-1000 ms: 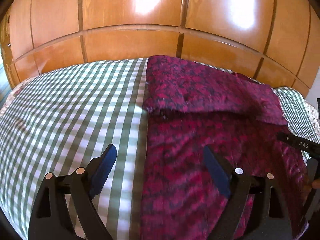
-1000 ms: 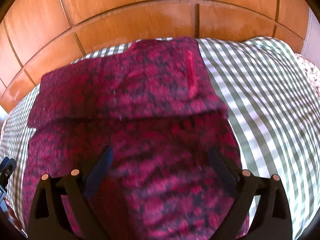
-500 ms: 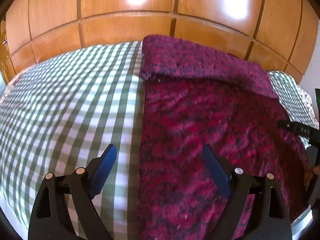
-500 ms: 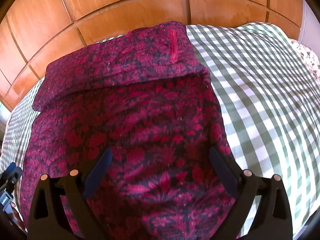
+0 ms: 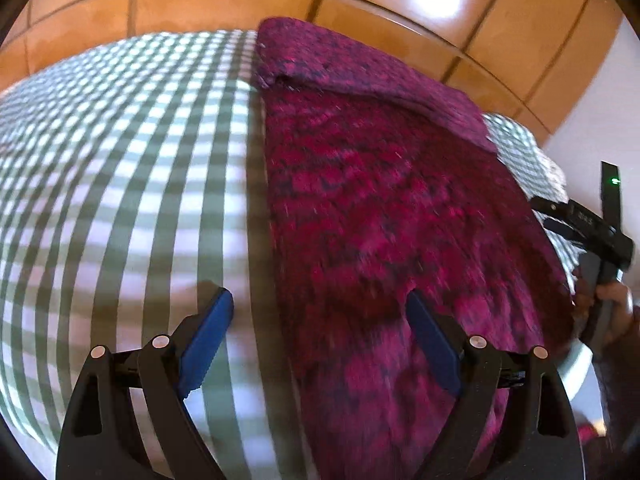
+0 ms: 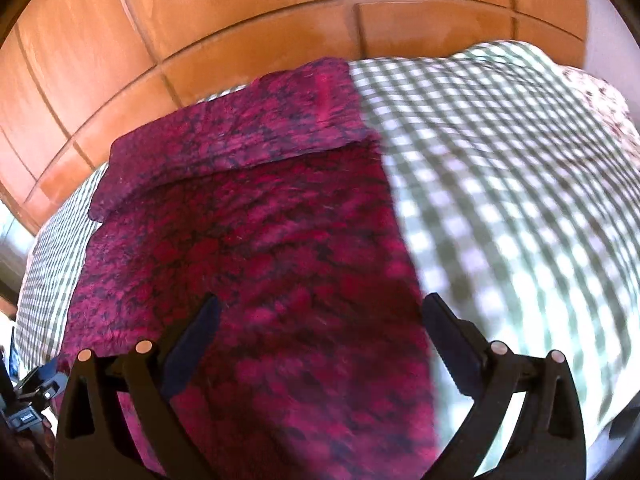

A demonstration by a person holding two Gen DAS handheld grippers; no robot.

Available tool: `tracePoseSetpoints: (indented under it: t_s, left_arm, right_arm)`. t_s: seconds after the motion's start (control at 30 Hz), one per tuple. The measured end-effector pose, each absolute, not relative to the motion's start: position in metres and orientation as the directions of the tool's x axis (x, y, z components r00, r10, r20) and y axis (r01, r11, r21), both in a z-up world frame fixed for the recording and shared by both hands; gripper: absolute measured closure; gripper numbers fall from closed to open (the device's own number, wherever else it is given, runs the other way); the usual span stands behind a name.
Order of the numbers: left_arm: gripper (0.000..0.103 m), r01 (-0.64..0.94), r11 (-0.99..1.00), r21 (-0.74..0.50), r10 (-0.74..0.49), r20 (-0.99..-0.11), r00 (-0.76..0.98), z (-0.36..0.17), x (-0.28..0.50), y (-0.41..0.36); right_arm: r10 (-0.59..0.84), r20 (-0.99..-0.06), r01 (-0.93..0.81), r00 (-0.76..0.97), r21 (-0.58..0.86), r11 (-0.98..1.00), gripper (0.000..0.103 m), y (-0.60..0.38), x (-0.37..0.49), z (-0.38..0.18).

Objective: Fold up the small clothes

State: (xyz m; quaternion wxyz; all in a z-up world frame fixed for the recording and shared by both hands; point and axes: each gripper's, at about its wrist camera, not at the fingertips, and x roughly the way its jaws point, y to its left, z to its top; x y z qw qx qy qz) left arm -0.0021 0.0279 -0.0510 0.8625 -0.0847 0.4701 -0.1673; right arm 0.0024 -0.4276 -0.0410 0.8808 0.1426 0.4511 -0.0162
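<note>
A dark red patterned garment (image 5: 400, 216) lies spread flat on a green-and-white checked bedspread (image 5: 132, 184), with a glossy wooden panelled wall (image 5: 224, 4) behind. In the left wrist view the garment fills the centre and right of the frame; its far end is folded back toward the camera, so a doubled band crosses the upper middle. Its straight left edge runs from upper centre down to the bottom of the frame.

The left gripper (image 5: 320, 340) sits at the bottom of that view, its jaws spread wide with nothing between the blue pads (image 5: 206, 336) — the left pad is over the checked cloth, the right pad over the red fabric, so the garment's left edge lies between them. The jaws have just closed very slightly, yet stand clearly apart.

At the right edge of the same view a hand (image 5: 612, 312) holds the other tool, partly cut off.

In the right wrist view the garment (image 6: 248, 248) covers the centre and left, the bedspread (image 6: 500, 184) the right. The right gripper (image 6: 320, 340) also stands released and empty — its left finger is over the red fabric, its right finger over the checks, the garment's right edge passing between them. Both views are blurred.
</note>
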Motion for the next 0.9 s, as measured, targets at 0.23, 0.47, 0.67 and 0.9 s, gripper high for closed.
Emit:
tracePoseSetpoints:
  t_s: [0.23,0.47,0.67,0.9]
  left_arm:
    - [0.033,0.317,0.854,-0.413,-0.511,-0.783,0.355,-0.049,-0.032,0.030]
    - [0.065,0.359,0.831,-0.424,-0.526,-0.809,0.263,-0.060,-0.045,0.018]
    - [0.085,0.355,0.750,-0.558,-0.657,-0.691,0.302,-0.037,-0.038,0.039]
    - [0.088,0.360,0.651,-0.668,-0.756,-0.534,0.378,-0.007,-0.002,0.044]
  right_arm:
    - [0.215,-0.840,0.147,0.497,0.326,0.934,0.005,-0.449,-0.054,-0.052]
    - [0.255,-0.887,0.065,0.385,0.302,0.951,0.048,-0.430,-0.090,-0.062]
    - [0.435,-0.787,0.025,0.437,0.494,0.869,0.081,-0.433,-0.078,-0.031]
    - [0.491,-0.638,0.049,0.593,0.637,0.769,0.084,-0.460,-0.026,-0.004]
